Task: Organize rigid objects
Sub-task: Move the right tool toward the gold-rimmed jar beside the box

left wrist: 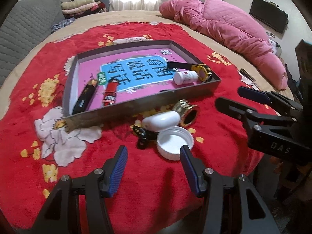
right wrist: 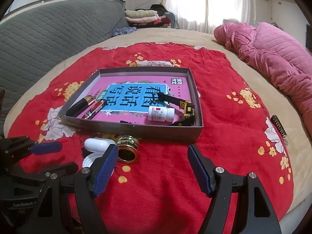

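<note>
Bed (left wrist: 195,17) is carrying a red floral blanket (left wrist: 136,175); everything is lying on that soft cloth.

Shallow grey tray (left wrist: 120,109) is sitting mid-blanket, a pink book lining its floor. Already inside: black tube (left wrist: 85,97) and red lighter (left wrist: 110,93) at the near left end, white pill bottle (left wrist: 185,77) and yellow-black watch (left wrist: 202,72) at the right end.

Still lying outside, just beside the tray's near wall, in a tight cluster: white earbud case (left wrist: 161,120), gold ring-shaped cap (left wrist: 188,113), white screw lid (left wrist: 174,142) lying open side up, and a small black clip (left wrist: 143,136) partly tucked under them. These look like what is left to sort.

Left claw (left wrist: 154,161) is hovering released, nothing between its pads, right pad close to the lid's rim. Right claw (right wrist: 153,167) is also standing released and empty, near the gold cap.

Risks, as judgement:
- Cluster pieces are touching; closing on the lid could be nudging the case or clip away.
- Lid is wide and thin-walled; a rim pinch may be slipping or flipping it.
- Gold cap is lying on its side and could be rolling.
- Plush blanket is giving underfoot, so pads may be snagging cloth.
- The two claws are working close together; a collision is possible.
</note>
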Demonstrator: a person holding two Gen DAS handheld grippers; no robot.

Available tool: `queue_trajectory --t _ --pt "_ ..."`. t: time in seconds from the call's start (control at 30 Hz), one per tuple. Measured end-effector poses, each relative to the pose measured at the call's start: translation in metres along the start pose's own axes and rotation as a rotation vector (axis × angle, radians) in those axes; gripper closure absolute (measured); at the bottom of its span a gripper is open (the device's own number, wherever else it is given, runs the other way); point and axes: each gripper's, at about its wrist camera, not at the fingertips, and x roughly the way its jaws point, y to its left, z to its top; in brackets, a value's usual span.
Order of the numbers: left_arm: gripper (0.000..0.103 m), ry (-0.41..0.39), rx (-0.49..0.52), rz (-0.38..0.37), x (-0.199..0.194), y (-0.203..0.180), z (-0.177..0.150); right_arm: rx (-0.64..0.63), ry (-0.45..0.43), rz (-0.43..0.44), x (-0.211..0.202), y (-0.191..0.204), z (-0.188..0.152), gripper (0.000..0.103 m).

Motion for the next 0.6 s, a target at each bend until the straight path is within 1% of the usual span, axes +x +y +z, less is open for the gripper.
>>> queue_trajectory --t 0.13,0.33,0.43,0.6 --pt "0.048 0.013 0.008 -0.006 0.005 -0.004 -0.001 0.006 0.006 0.001 0.002 -0.003 -0.001 0.028" --pt "0.048 0.026 0.03 -0.048 0.009 -0.012 -0.002 0.018 0.01 -0.001 0.004 -0.006 -0.003 0.028" --pt "0.048 0.055 0.01 -0.073 0.015 -0.013 -0.004 0.018 0.011 -0.001 0.004 -0.006 -0.003 0.028" --pt "0.048 0.084 -0.009 -0.104 0.023 -0.018 -0.006 0.018 0.01 -0.001 0.005 -0.006 -0.003 0.028"
